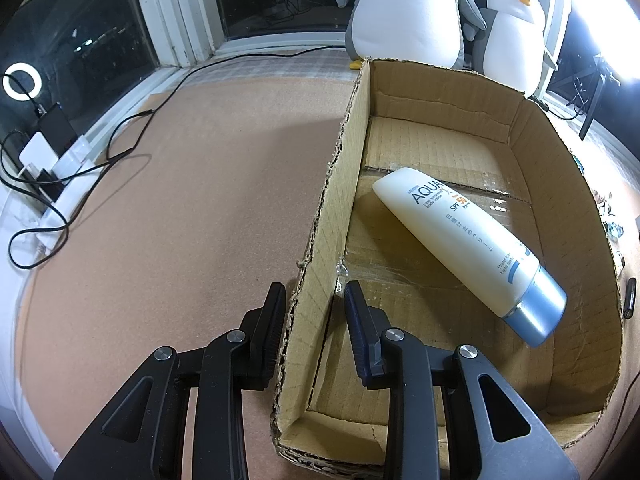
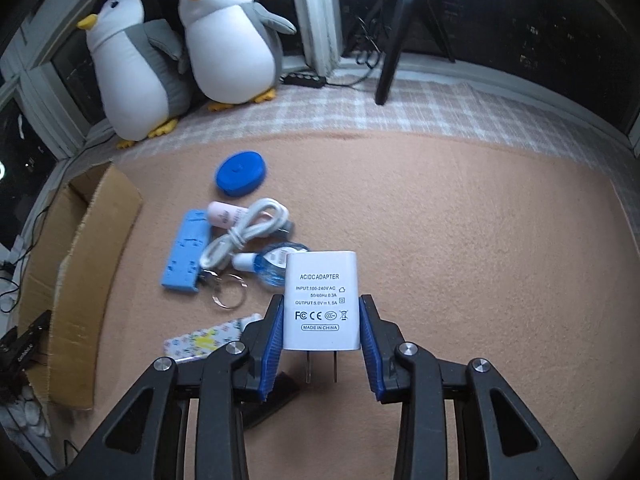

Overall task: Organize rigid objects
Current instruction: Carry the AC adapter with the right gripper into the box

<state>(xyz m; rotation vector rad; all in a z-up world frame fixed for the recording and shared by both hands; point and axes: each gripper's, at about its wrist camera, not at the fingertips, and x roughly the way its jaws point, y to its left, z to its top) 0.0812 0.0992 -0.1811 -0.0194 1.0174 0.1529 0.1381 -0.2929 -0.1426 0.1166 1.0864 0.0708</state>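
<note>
The left claw is clamped on the near left wall of an open brown cardboard box on the pinkish-tan surface. Inside lies a white sunscreen tube with a blue cap, cap nearest. Two plush penguins stand beyond the box.

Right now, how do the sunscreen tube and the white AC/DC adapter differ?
The sunscreen tube lies loose in the cardboard box; the adapter is clamped in the right gripper. The tube is long and tapered with a blue cap; the adapter is a short block with bare prongs. Both are white with printed labels.
</note>
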